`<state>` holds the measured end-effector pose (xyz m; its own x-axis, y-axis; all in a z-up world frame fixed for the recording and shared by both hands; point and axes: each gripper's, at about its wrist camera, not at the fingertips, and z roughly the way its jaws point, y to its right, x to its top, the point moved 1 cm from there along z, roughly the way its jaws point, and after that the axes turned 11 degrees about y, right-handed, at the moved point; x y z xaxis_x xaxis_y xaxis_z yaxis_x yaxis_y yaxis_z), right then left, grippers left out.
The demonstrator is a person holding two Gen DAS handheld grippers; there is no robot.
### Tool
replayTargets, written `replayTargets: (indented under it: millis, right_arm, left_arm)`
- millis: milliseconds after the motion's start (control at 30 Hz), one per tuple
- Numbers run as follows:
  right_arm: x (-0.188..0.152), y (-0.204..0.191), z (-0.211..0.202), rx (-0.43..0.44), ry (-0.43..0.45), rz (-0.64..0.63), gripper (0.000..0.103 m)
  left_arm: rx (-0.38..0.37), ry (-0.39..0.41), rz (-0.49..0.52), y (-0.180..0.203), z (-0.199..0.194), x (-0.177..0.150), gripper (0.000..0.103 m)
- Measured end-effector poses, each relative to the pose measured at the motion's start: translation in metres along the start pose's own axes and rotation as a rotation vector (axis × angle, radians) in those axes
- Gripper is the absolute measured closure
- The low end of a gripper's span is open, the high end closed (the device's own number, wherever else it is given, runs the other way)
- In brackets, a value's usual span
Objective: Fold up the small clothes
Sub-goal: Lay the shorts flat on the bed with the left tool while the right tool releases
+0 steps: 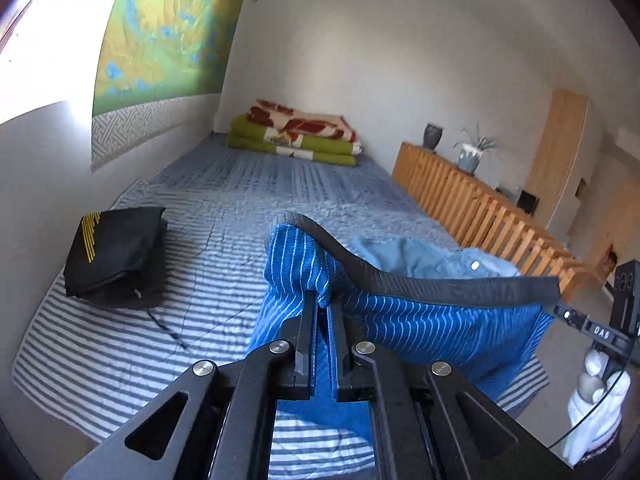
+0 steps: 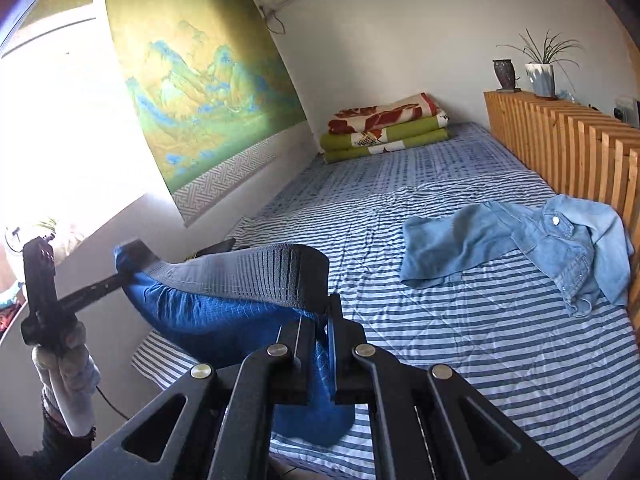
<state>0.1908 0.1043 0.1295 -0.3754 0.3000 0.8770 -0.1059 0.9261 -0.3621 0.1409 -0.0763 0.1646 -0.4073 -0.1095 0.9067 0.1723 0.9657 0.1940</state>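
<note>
The fingers [image 1: 306, 320] of the left gripper [image 1: 322, 316] are pressed together on one end of the waistband of a pair of blue striped shorts [image 1: 420, 328], and the fingers [image 2: 302, 330] of the right gripper [image 2: 320, 320] are clamped the same way on the other end. Blue cloth is squeezed between each pair of jaws, with almost no gap showing.

Held at both ends, the dark elastic waistband [image 1: 420, 280] stretches between the two tools while the rest of the shorts hangs below it, its lower edge near or on the striped bed cover [image 2: 440, 340]; I cannot tell which. My guess is that this hold lets the cloth drop straight and smooth so it can be laid flat for folding. In the right view, a white-gloved hand [image 2: 66, 364] grips the handle of the left tool, and the band runs from that tool across to the near jaws.

A folded black garment [image 1: 116, 252] sits on the cover near the wall, probably finished. A light blue denim shirt [image 2: 520, 244] lies crumpled well apart, beside the wooden slatted rail [image 2: 580, 148], likely waiting its turn. Folded blankets [image 2: 384, 128] are stacked at the far end of the bed.
</note>
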Motion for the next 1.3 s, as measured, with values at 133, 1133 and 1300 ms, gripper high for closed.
replayTargets:
  millis: [133,1133,1300]
  right_arm:
    - [-0.020,0.016,0.051,-0.073,-0.073,0.006,0.099]
    - [-0.173,0.050,0.144,-0.102,-0.614,-0.005,0.058]
    - [-0.210,0.037,0.157,-0.167,-0.709,-0.103,0.051]
  left_arm:
    - [0.056,-0.115,0.026,-0.010,0.058,-0.023,0.095]
    - [0.202,-0.575,-0.140,-0.106,0.228,-0.199,0.073]
    - [0.198,-0.593,-0.139,-0.104,0.232,-0.207,0.073]
